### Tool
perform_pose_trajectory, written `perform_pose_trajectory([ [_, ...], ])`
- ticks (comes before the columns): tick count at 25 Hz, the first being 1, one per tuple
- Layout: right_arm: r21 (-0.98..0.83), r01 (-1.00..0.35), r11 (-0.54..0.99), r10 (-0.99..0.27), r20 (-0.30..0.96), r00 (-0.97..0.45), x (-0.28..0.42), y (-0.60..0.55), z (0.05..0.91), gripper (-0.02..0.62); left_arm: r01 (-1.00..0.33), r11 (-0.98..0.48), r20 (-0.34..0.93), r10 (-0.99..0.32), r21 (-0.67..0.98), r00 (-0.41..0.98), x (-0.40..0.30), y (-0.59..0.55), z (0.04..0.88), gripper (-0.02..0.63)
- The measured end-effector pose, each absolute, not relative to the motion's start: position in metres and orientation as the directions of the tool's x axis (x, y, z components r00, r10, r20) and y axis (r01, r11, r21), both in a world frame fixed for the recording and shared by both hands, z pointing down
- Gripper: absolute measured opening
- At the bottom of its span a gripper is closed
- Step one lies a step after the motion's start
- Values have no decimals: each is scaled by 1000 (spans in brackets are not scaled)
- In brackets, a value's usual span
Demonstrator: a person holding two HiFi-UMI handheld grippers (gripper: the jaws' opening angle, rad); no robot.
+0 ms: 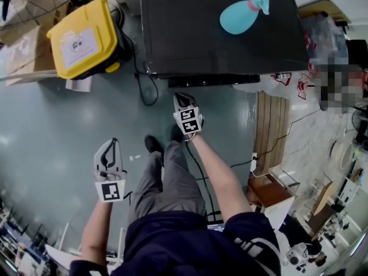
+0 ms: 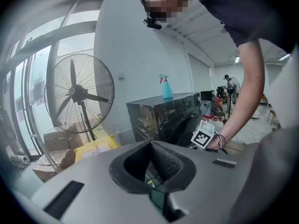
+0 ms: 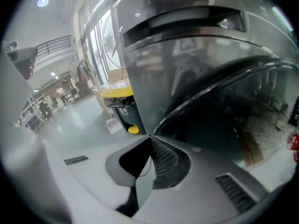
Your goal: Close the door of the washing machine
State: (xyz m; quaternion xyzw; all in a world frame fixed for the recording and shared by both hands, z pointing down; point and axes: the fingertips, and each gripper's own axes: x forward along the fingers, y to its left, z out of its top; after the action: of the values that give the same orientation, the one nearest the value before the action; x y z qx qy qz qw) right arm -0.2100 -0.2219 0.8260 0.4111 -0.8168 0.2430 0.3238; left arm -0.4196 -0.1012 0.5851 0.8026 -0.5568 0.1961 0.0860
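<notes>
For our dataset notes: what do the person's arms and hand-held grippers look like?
The left hand-held gripper and right hand-held gripper are light grey with black ribbed pads, each carrying a cube of black-and-white square markers. Short dark sleeves leave the forearms bare; a dark band circles the right wrist.

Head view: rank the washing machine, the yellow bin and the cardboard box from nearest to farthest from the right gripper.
From the right gripper:
1. Washing machine: directly ahead, its front edge just beyond the gripper's tips.
2. Yellow bin: on the floor, off to the machine's left.
3. Cardboard box: farther left again, beyond the bin at the picture's edge.
</notes>
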Motion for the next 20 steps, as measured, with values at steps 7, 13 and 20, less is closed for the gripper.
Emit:
perform_pose_trajectory([
  [7, -108, -817, 566, -577, 656, -486, -212, -222, 776, 20, -924, -373, 367, -874, -85, 319, -412, -113, 566, 25],
  [13, -106, -812, 574, -608, 609, -509, -210, -216, 734, 20, -928, -359, 318, -895, -99, 312, -411, -122, 540, 25],
  [20, -112, -810, 576, -649, 540, -536, -207, -216, 671, 20, -935, -341, 287, -909, -101, 301, -413, -131, 513, 25],
])
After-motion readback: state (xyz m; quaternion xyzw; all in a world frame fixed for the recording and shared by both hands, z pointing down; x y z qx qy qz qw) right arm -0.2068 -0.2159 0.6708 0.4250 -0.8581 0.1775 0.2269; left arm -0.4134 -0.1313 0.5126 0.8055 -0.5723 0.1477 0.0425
